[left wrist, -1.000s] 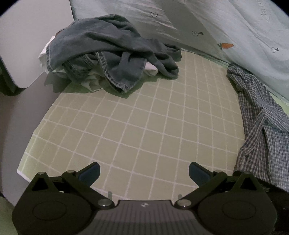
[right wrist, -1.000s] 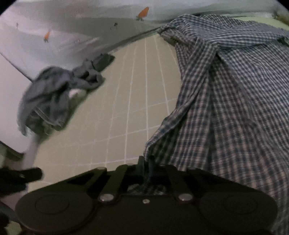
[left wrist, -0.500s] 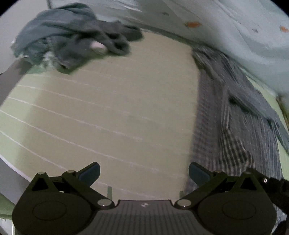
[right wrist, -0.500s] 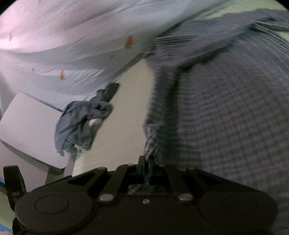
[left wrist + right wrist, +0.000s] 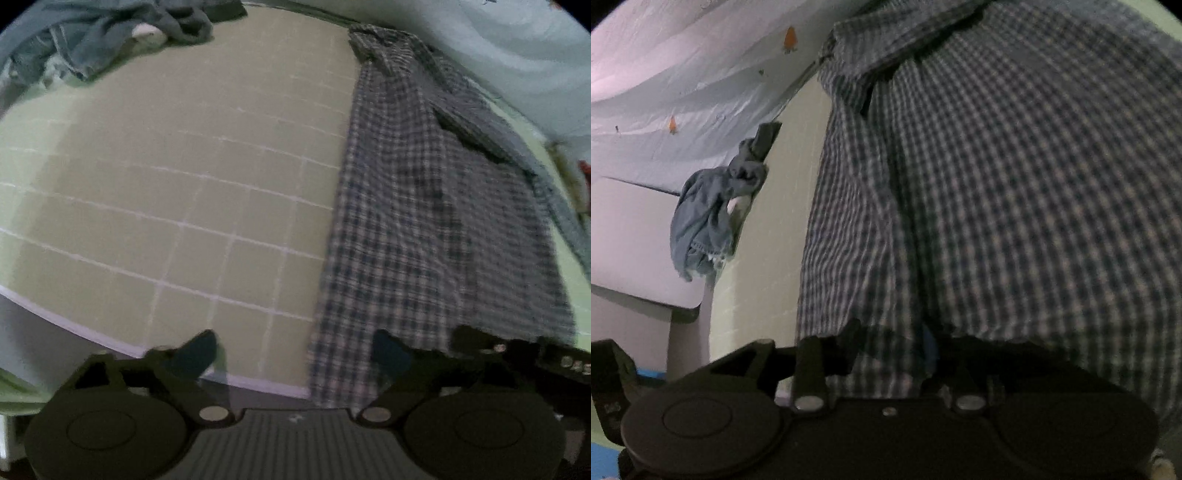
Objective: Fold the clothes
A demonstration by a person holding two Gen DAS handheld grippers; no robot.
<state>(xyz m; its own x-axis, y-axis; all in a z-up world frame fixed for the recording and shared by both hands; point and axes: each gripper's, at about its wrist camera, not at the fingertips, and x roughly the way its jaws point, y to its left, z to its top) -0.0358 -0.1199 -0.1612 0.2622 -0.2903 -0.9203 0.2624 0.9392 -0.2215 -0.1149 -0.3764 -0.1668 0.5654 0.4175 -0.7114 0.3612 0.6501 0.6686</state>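
Only "045" legible on R gripper (image 5: 517, 354) beside checked shirt (image 5: 424, 221)

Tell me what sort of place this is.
Probably a home laundry-folding spot, though little of the room shows. A green gridded mat covers a table, a plaid shirt lies spread on it, a heap of denim clothes waits at the far end, and a carrot-print sheet hangs behind.

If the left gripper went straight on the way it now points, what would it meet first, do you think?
Probably the near left edge of the plaid shirt, which lies just ahead between the open left gripper fingers, on the green grid mat; depth is unclear.
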